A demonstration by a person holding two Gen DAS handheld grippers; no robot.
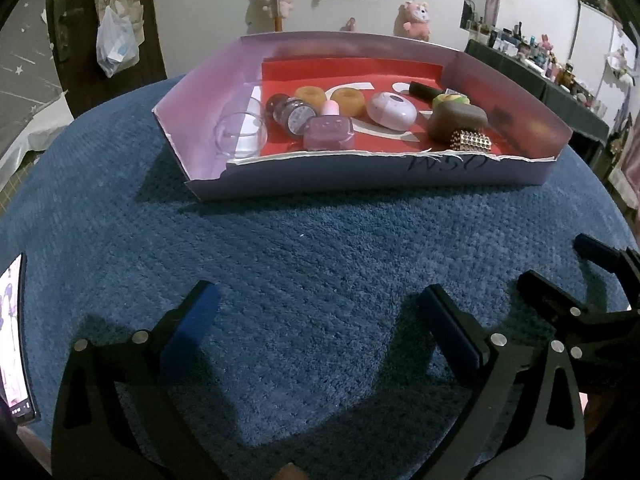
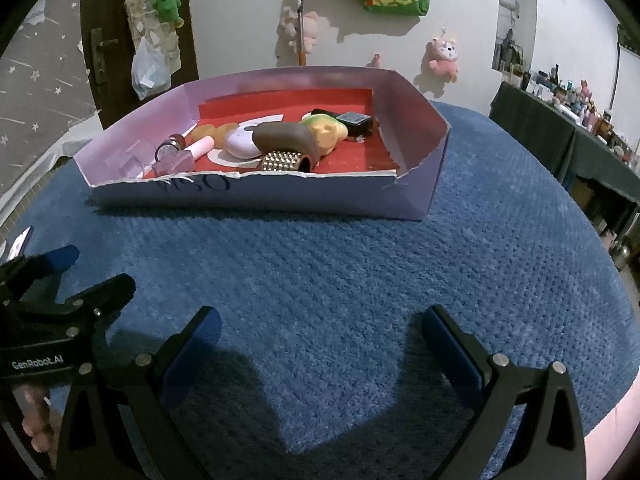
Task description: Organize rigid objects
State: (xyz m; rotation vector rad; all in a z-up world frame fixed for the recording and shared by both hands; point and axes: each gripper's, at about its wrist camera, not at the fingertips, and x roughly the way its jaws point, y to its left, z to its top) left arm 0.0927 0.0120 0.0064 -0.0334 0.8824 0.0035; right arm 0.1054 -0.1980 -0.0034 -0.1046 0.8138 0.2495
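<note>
A low lilac cardboard box [image 1: 360, 178] [image 2: 280, 196] with a red floor stands at the far side of the blue carpet. In it lie several small rigid objects: a clear cup [image 1: 240, 132], a purple case [image 1: 329, 133], two orange rings [image 1: 347, 100], a white oval case [image 1: 392, 109] [image 2: 240, 142], a brown block [image 1: 458, 120] [image 2: 288, 138], a gold studded piece [image 1: 472, 142] [image 2: 282, 162] and a yellow-green toy [image 2: 326, 132]. My left gripper [image 1: 318, 312] is open and empty over the carpet, well short of the box. My right gripper [image 2: 320, 330] is open and empty too, beside the left one.
The right gripper shows at the right edge of the left wrist view [image 1: 592, 280]; the left gripper shows at the left edge of the right wrist view [image 2: 60, 284]. A phone [image 1: 14, 344] lies at the carpet's left edge. A cluttered dark shelf [image 2: 568, 120] runs along the right.
</note>
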